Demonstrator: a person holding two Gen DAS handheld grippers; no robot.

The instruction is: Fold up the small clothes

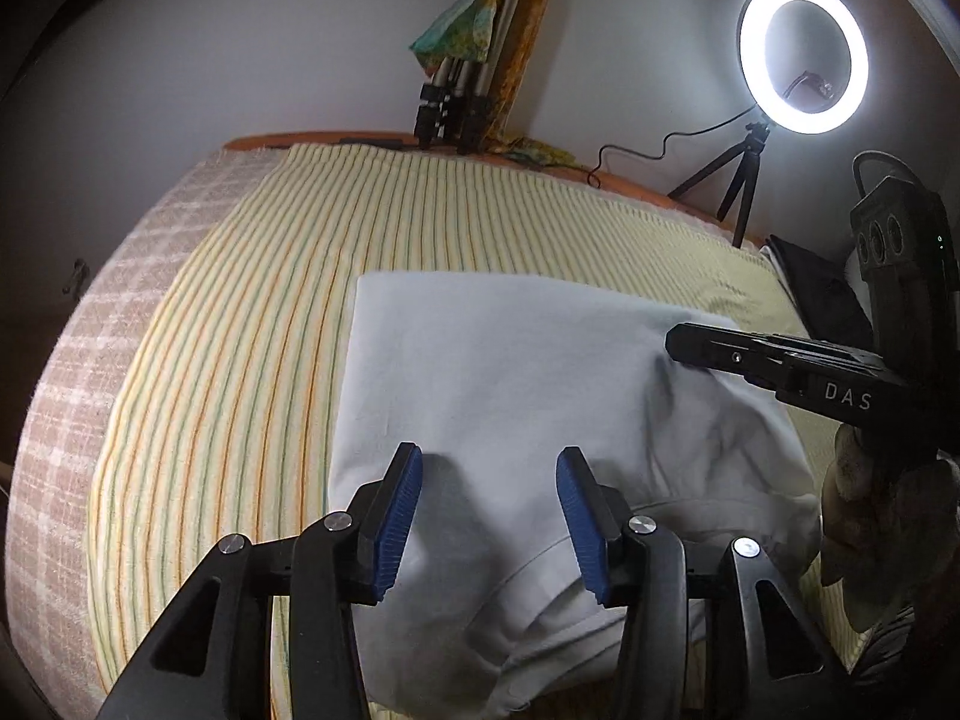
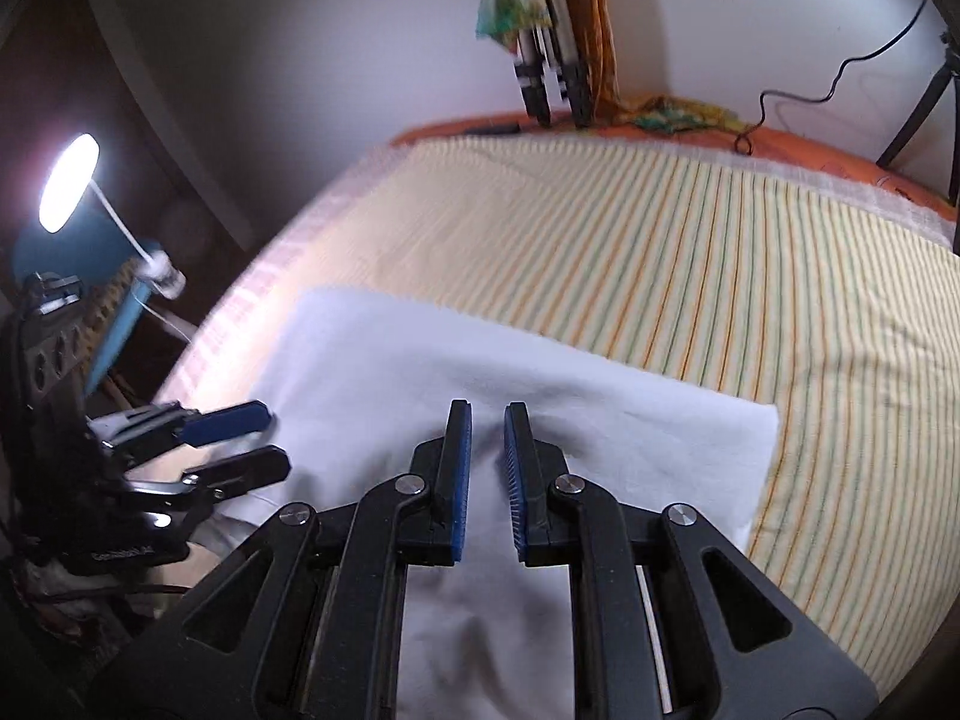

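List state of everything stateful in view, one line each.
left tool: open, over the garment, holding nothing.
right tool: open by a narrow gap, nothing visibly pinched.
white garment: partly folded, flat on the bed, near end rumpled.
striped sheet: spread smooth.
ring light: on.
desk lamp: on.
folded tripod: legs collapsed, leaning on the wall.
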